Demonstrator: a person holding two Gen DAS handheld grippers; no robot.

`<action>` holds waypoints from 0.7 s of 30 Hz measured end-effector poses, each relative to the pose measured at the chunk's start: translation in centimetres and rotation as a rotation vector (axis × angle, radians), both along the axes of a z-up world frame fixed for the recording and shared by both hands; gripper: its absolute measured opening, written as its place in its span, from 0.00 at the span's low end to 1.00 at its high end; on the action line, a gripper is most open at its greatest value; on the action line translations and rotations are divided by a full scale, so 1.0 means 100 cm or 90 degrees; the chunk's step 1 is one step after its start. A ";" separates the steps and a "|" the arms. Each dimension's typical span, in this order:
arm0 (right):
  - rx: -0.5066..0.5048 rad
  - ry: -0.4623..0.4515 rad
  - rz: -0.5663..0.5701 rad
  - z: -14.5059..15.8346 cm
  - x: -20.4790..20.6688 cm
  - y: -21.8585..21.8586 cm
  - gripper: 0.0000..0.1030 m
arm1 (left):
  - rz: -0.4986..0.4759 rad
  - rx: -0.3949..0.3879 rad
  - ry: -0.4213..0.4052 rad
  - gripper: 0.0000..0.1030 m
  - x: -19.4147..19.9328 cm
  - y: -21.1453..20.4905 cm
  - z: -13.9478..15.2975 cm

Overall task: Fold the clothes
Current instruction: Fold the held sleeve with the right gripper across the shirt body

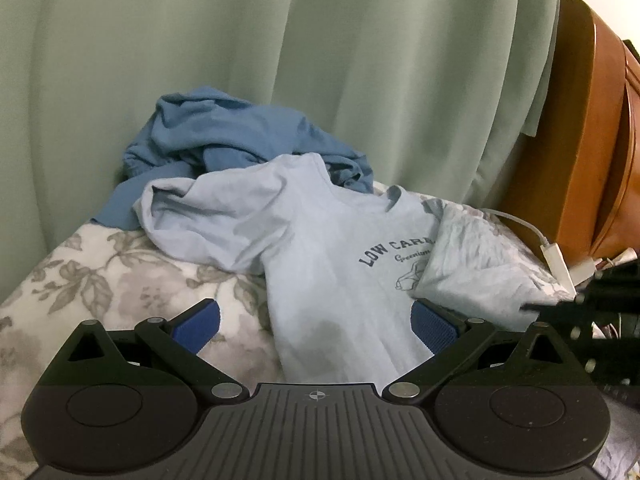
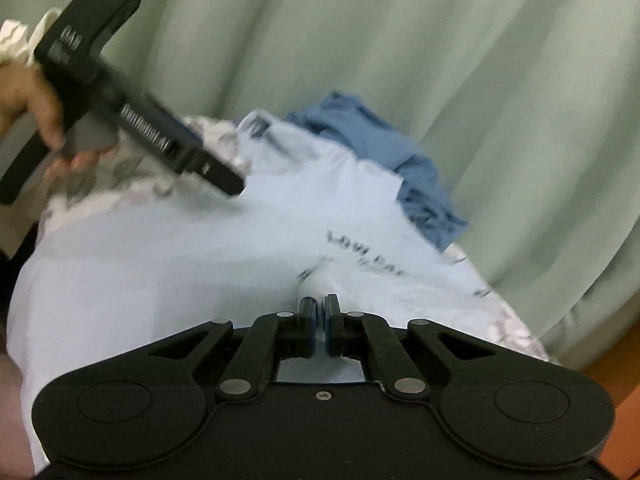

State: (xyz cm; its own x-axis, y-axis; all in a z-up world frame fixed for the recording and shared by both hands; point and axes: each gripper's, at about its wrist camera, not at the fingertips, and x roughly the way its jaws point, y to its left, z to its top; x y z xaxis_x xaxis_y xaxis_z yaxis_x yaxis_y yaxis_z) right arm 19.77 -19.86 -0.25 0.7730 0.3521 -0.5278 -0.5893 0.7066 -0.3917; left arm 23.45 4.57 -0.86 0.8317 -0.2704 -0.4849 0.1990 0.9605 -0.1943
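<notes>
1. The left gripper [image 1: 316,326] sits nearest the lens in the left wrist view, its jaws wide apart and holding nothing; the blue pads [image 1: 198,328] hover just above the bed.
2. Between those pads lies the light blue T-shirt [image 1: 320,264], spread on the floral bedspread [image 1: 100,280], print side up with "LOW CAR…" readable. Its right side is folded over the chest, partly covering the print.
3. Behind the T-shirt, touching its shoulder, a darker blue garment [image 1: 224,136] is crumpled against the pale green curtain [image 1: 320,40].
4. A white cable with adapter [image 1: 554,256] lies at the bed's right edge, beside a brown wooden headboard [image 1: 584,140].
5. In the right wrist view, the right gripper [image 2: 320,312] has its jaws together, clamped on a raised pinch of the T-shirt's fabric, near the print.
6. That view is motion-blurred; a hand [image 2: 36,116] holds the left gripper's handle at upper left, above the shirt.
</notes>
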 end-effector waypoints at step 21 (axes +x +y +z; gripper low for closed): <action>0.062 0.007 -0.087 0.020 -0.027 -0.060 0.39 | -0.113 0.031 -0.031 1.00 -0.002 -0.070 0.021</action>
